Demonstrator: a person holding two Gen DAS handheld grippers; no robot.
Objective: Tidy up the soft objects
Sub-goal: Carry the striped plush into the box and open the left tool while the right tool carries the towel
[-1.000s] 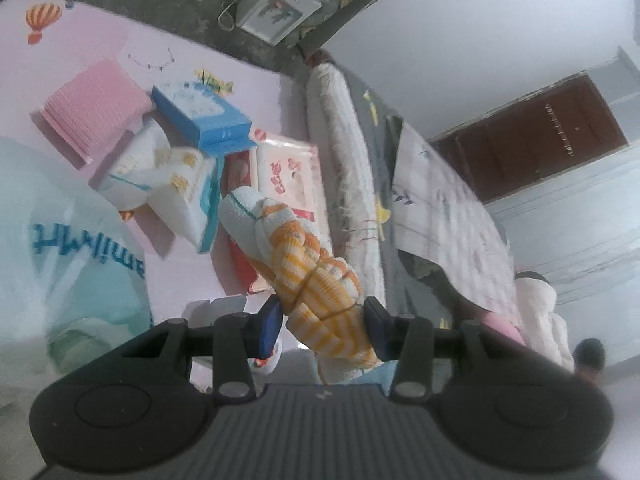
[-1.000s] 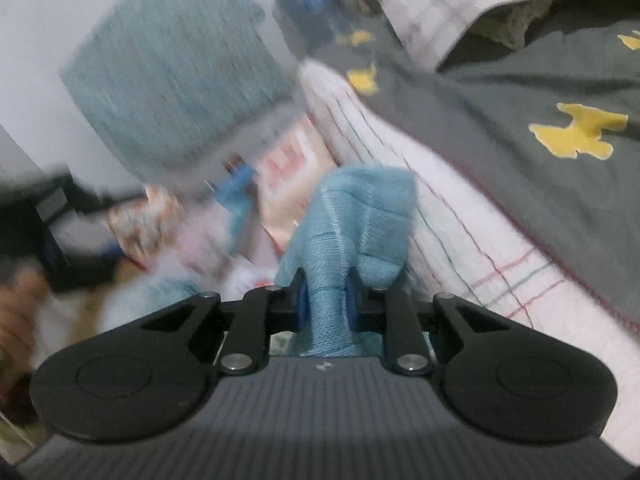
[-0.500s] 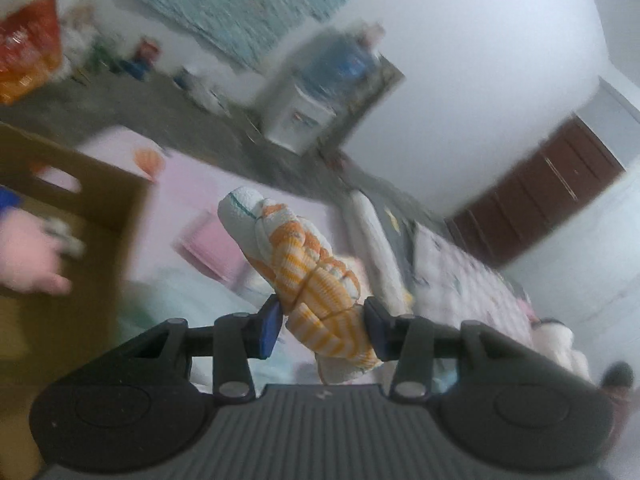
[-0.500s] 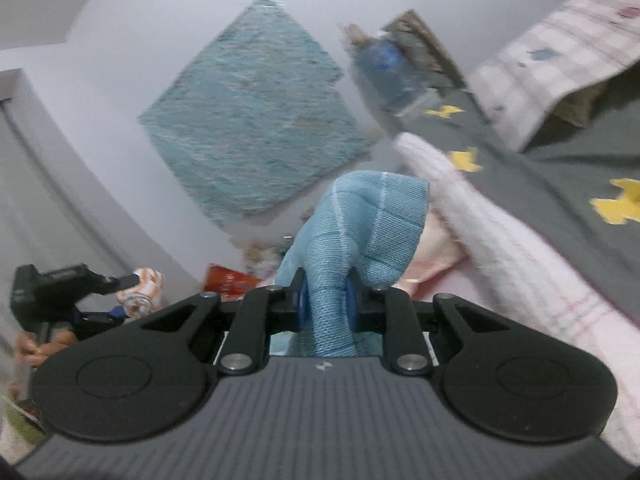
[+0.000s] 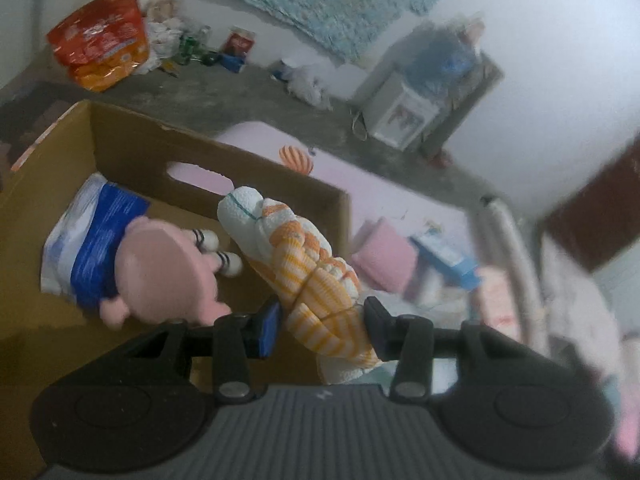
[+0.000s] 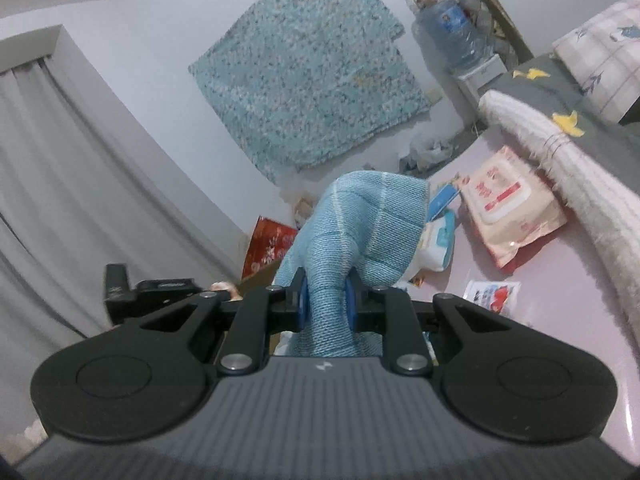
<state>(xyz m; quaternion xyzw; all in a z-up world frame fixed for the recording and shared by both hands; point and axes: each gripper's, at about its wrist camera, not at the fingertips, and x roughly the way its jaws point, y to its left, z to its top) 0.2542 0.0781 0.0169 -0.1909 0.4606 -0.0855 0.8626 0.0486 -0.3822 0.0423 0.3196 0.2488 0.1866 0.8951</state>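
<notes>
My left gripper (image 5: 322, 330) is shut on a rolled orange-and-white striped towel (image 5: 304, 264) and holds it over the right part of an open cardboard box (image 5: 256, 168). In the box lie a pink plush toy (image 5: 160, 276) and a blue-and-white soft pack (image 5: 96, 240). My right gripper (image 6: 327, 300) is shut on a folded light blue cloth (image 6: 360, 232) and holds it up in the air above the pink mat (image 6: 560, 300). A corner of the box (image 6: 260, 276) shows behind the right gripper.
On the pink mat lie a pink folded cloth (image 5: 384, 256), a blue box (image 5: 444, 252), a wipes pack (image 6: 508, 204) and small tissue packs (image 6: 440, 244). A bed with a grey cover (image 6: 560, 120) runs along the right. A water dispenser (image 5: 404, 116) and an orange bag (image 5: 100, 52) stand by the far wall.
Both grippers swung up and left, away from the bed. The cardboard box with the plush toy came into the left wrist view, and the striped towel now hangs over it.
</notes>
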